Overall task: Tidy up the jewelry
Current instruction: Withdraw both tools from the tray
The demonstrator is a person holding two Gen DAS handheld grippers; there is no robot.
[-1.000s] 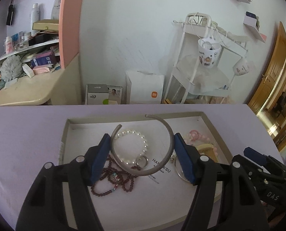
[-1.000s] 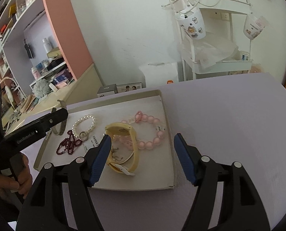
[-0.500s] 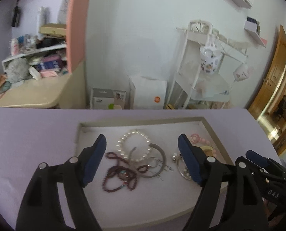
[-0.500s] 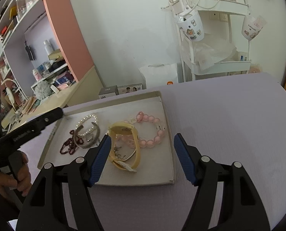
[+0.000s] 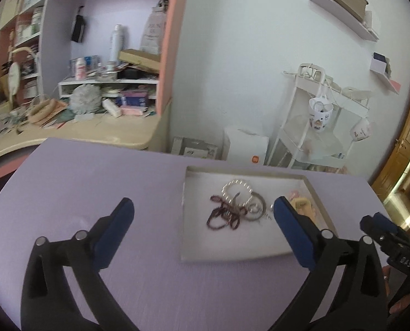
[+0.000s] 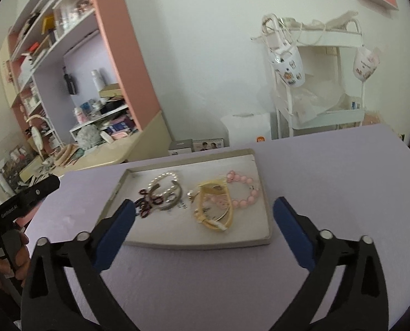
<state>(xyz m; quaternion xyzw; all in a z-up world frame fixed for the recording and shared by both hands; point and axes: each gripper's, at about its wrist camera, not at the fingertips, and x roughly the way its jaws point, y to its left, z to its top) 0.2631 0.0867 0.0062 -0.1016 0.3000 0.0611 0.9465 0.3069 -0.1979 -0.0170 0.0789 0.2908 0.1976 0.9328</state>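
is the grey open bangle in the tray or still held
In the tray. The grey bangle lies across the pearl bracelet inside the tray; the left gripper is open, holding nothing.

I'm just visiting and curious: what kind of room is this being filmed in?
Probably a bedroom at home: a cluttered vanity desk with toiletry bottles, pink shelving, and a jewelry tray on a lilac table.

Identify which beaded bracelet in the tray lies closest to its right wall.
The pink bead bracelet, beside the tray's right wall. The white pearl bracelet and dark red bead strand lie at the tray's left side.
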